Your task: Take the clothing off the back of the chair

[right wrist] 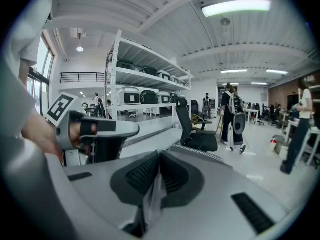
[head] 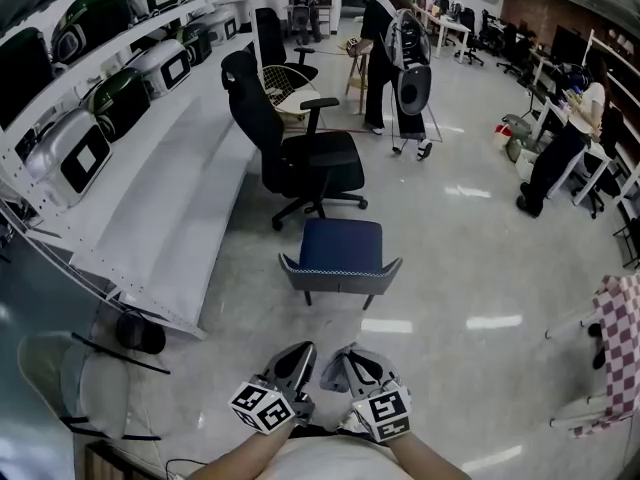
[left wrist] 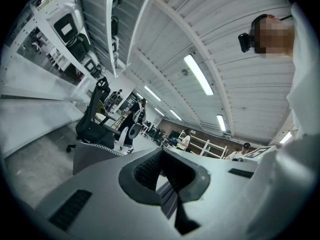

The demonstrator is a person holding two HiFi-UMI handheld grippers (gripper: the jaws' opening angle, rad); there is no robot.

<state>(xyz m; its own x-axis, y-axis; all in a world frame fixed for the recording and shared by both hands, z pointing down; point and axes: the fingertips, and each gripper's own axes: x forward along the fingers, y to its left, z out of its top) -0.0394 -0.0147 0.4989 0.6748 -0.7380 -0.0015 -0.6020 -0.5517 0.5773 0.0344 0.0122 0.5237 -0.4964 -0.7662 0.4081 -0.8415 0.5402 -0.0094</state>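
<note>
Bare floor [head: 470, 268] right of the blue chair [head: 341, 246]; shelving [head: 150, 198] crowds the left

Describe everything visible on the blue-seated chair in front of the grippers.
The blue-seated chair stands upright on the glossy floor, back toward the camera wearer. Seat: dark blue, squarish, looks padded. Across the back runs a grey fabric-looking band with a pale dotted top edge, flaring at both corners; draped garment or upholstery, I cannot tell. Thin dark legs show below. The black office chair stands just beyond. The left gripper and right gripper are short of it, not touching.
</note>
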